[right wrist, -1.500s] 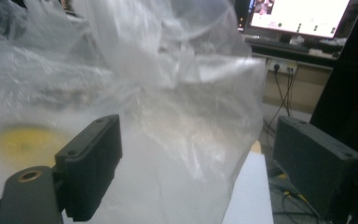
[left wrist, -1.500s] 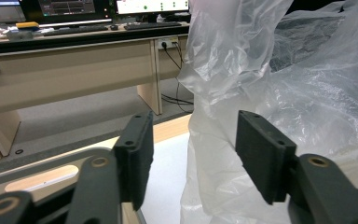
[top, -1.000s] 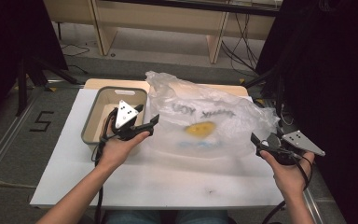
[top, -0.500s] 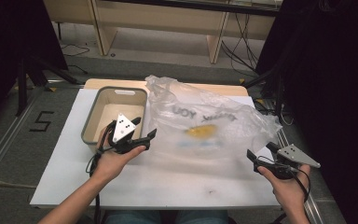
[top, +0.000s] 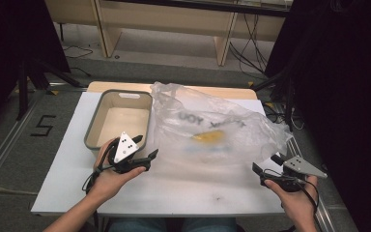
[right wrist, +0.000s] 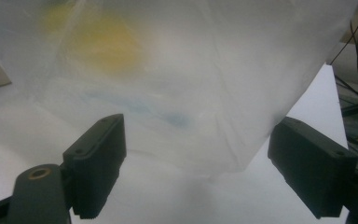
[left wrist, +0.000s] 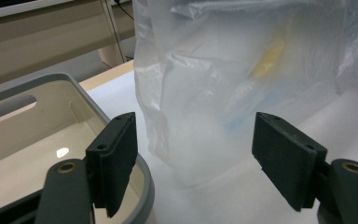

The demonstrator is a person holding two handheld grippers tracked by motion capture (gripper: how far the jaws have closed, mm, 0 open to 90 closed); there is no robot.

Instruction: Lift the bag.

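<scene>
L gripper (top: 147, 159): jaws wide, nothing between; plastic bag (top: 212, 128) just ahead, grey bin (top: 93, 126) immediately on its left side. R gripper (top: 265, 166): jaws wide, empty; bag just ahead, bag's edge betw. jaw lines, no contact. Both over white table (top: 174, 191).

A plastic bag (top: 212, 128) is lying on the middle of the bench (top: 174, 188), and a tub (top: 118, 121) is standing just beside it on its left. The left claw (top: 147, 158) is hovering before the tub, near the bag's left edge. The right claw (top: 265, 166) is waiting at the bag's right front corner.
</scene>
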